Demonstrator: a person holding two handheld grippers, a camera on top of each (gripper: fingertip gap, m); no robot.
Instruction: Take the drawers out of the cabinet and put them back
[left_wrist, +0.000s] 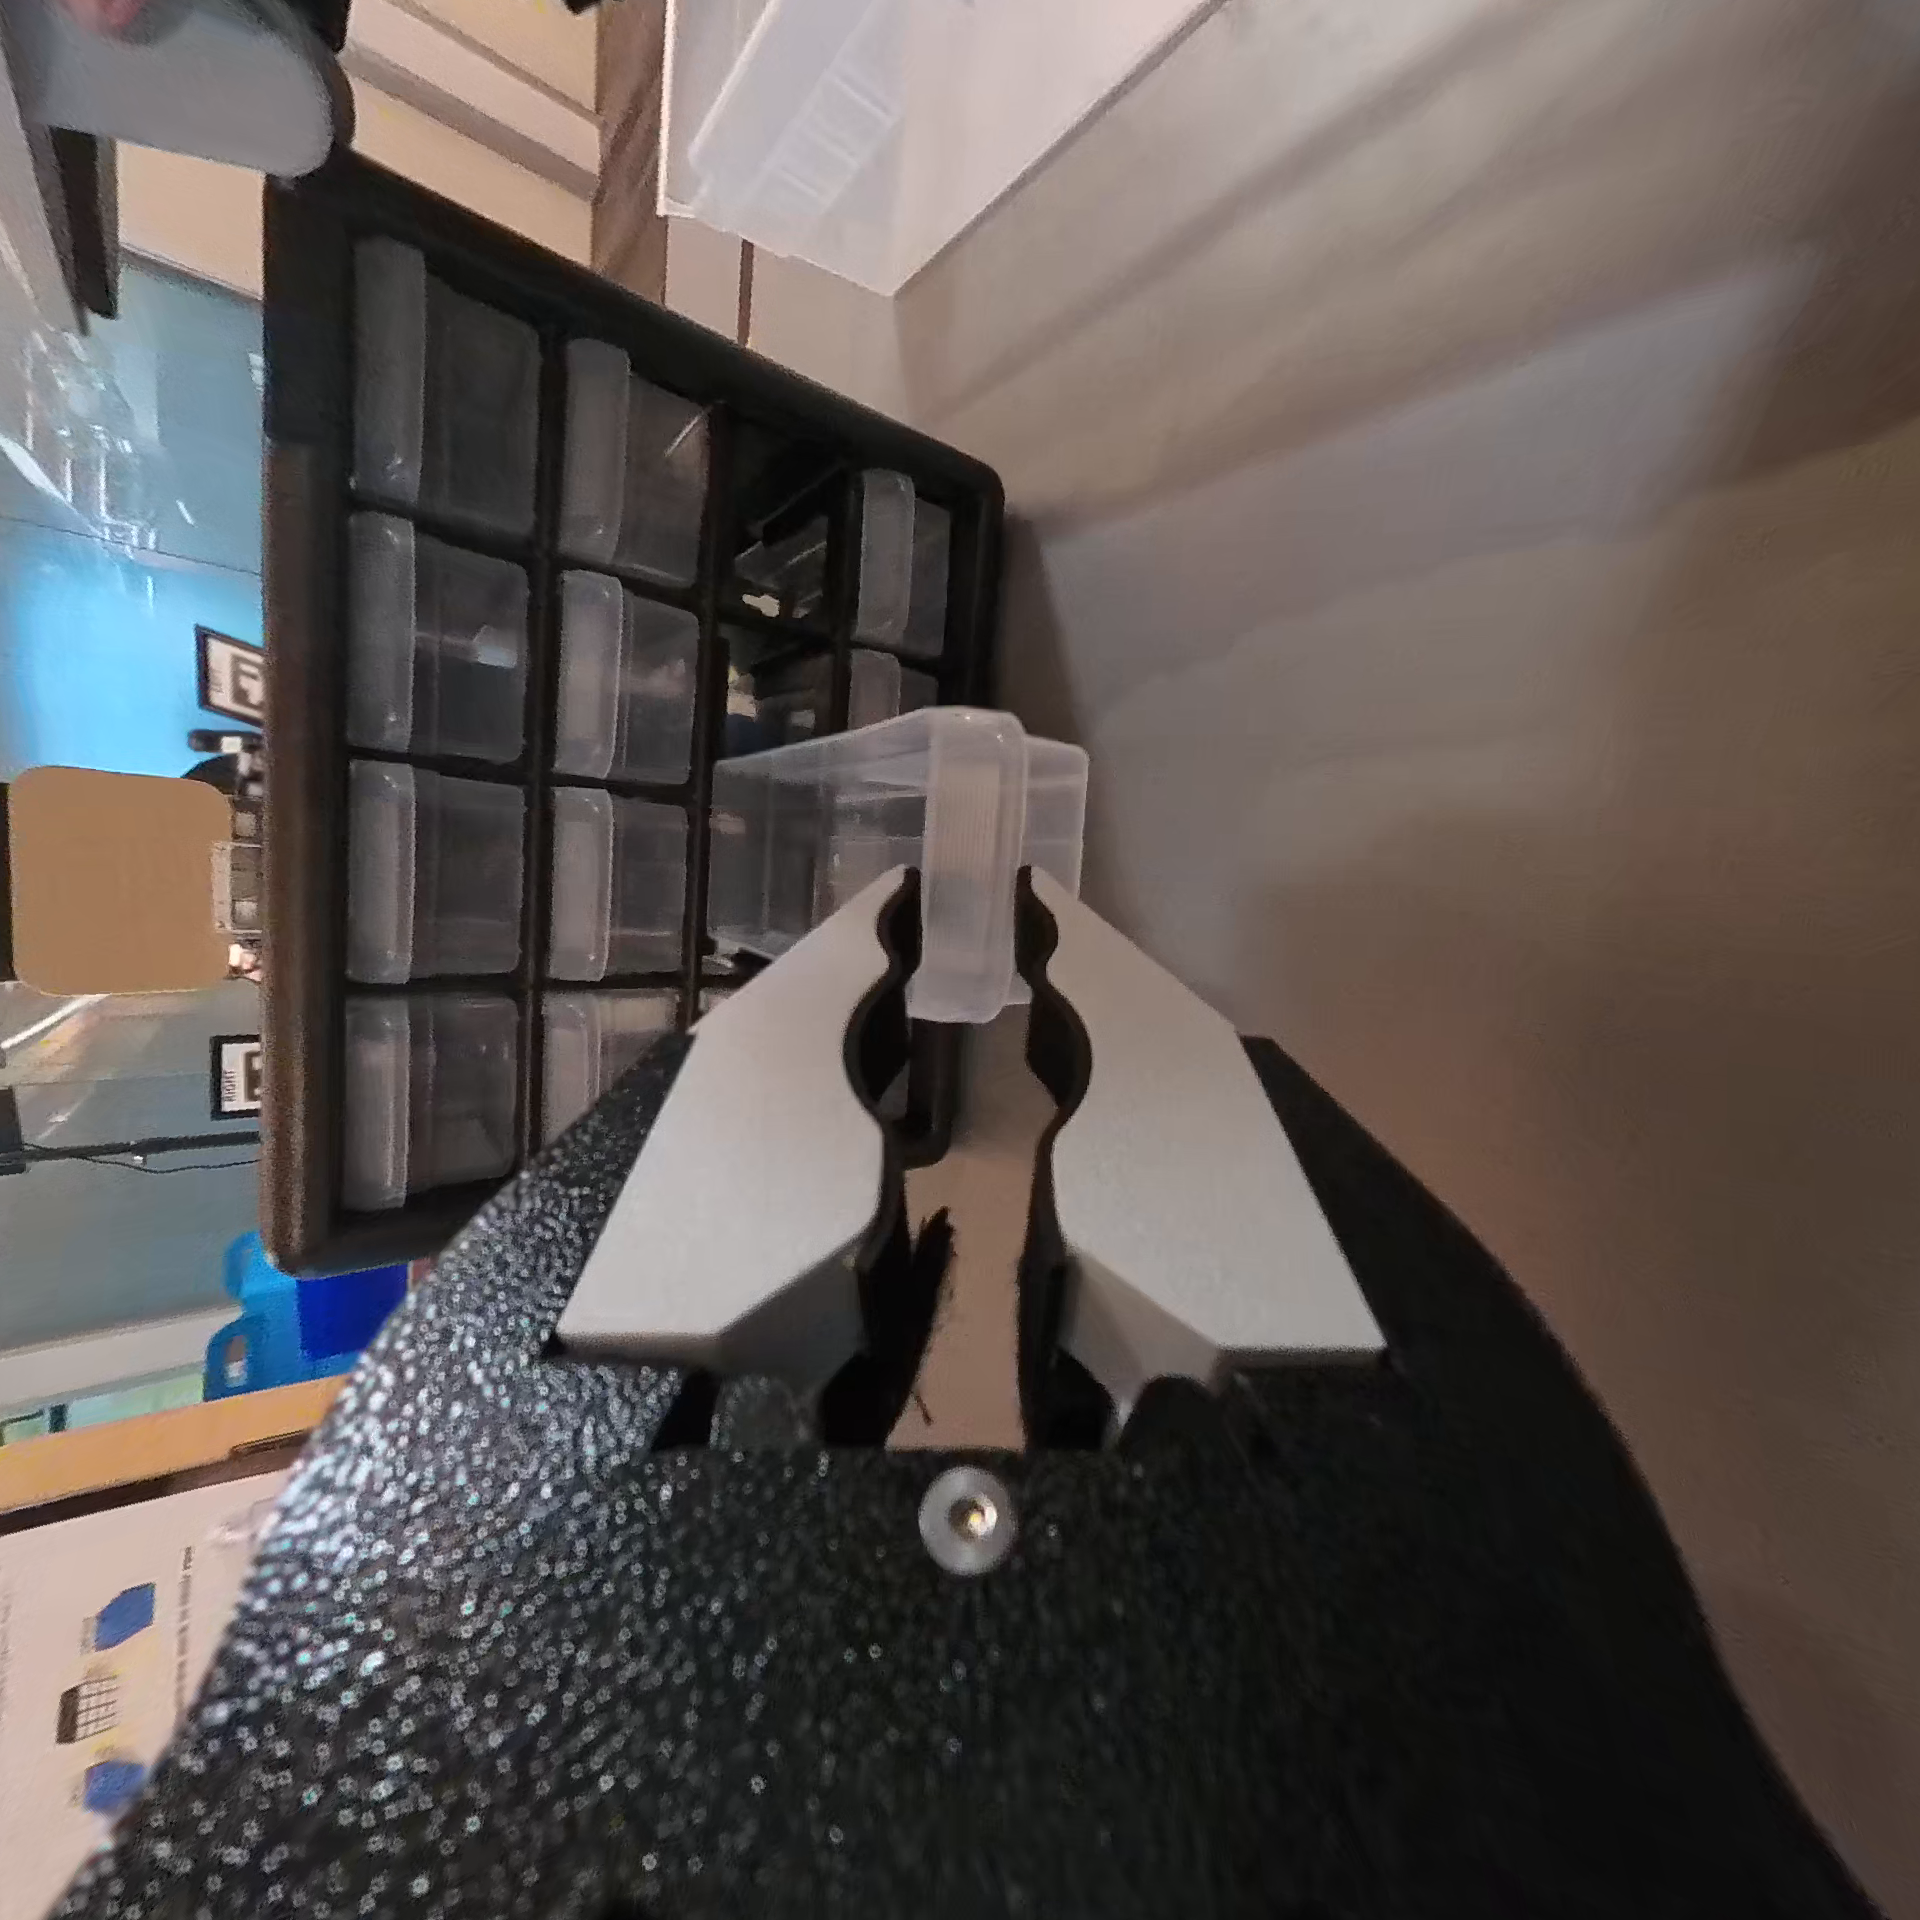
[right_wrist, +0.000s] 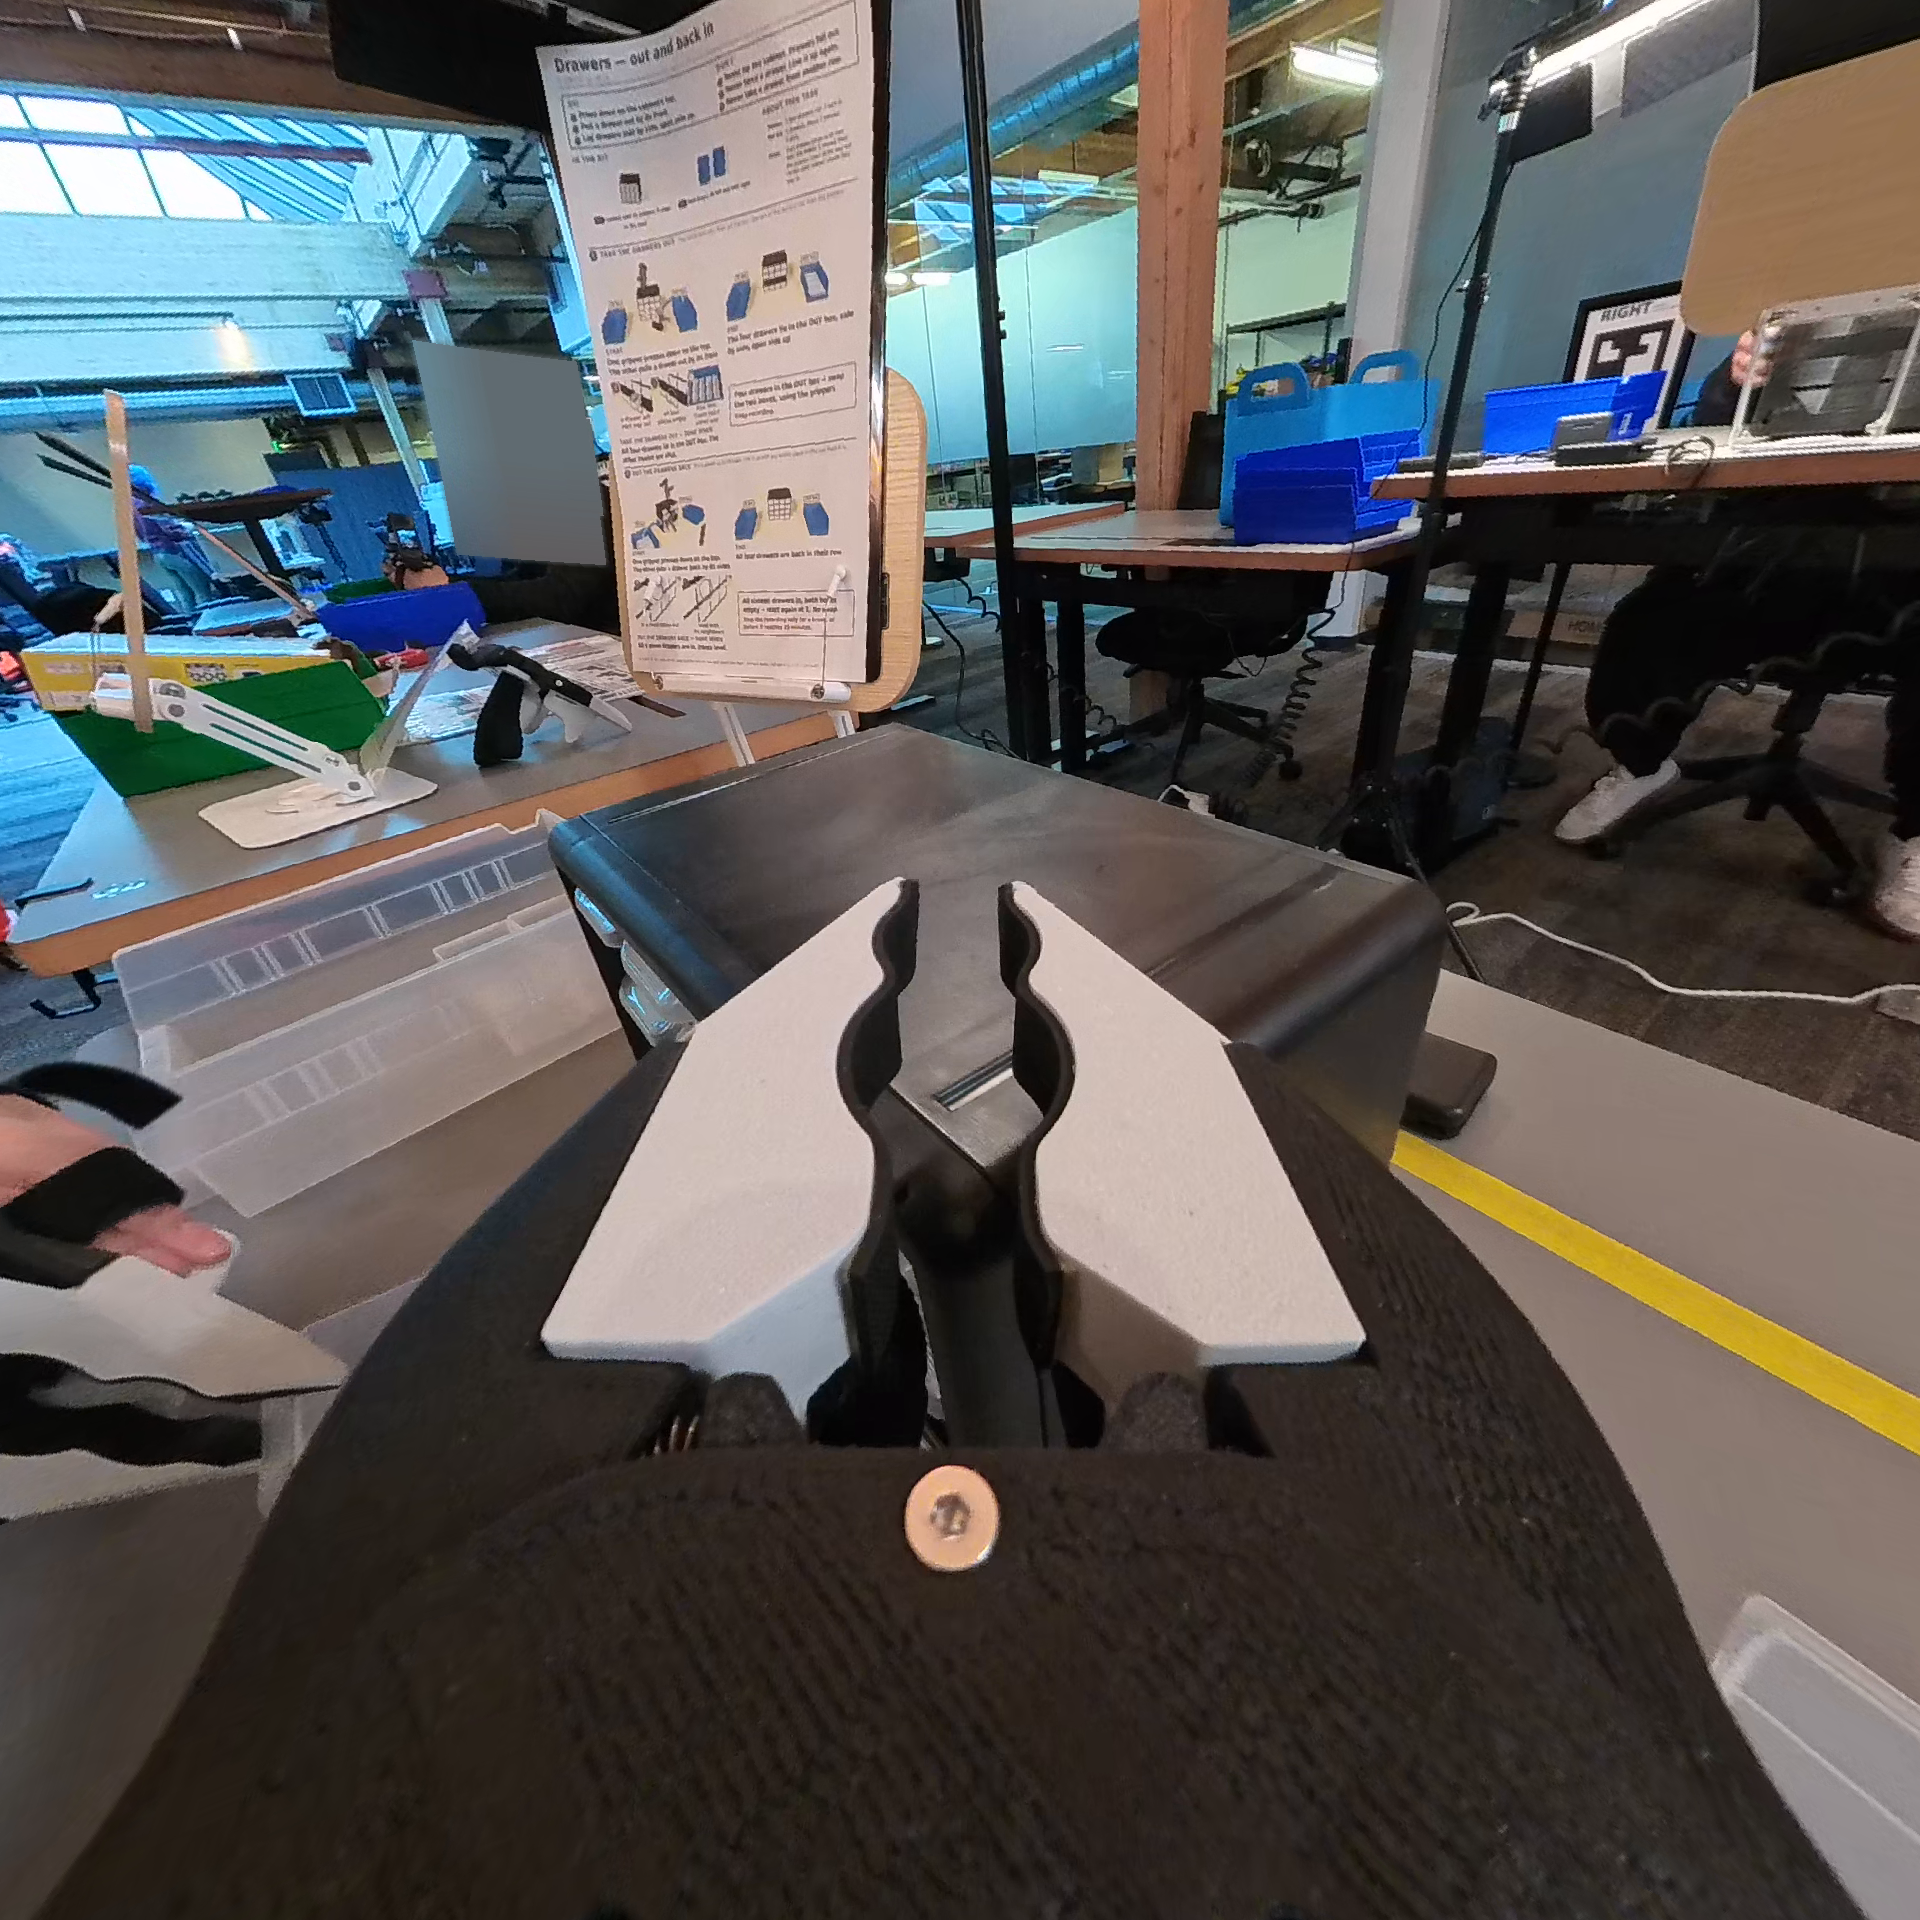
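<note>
The left claw (left_wrist: 971, 883) is clenched on the handle tab of one clear drawer (left_wrist: 831, 831), whose long axis runs straight ahead into the black cabinet (left_wrist: 312, 831), partly pulled out. The right claw (right_wrist: 958, 888) hovers over the cabinet's top, jaws slightly parted, gripping nothing. One clear bin (right_wrist: 343, 997) sits to its left.

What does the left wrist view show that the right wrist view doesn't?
Only the left view: the left tool clamped on the handle of a clear plastic drawer, partly out of the cabinet's front grid.
Only the right view: the right tool over the cabinet's top, a yellow tape line.
Both: the black drawer cabinet.
</note>
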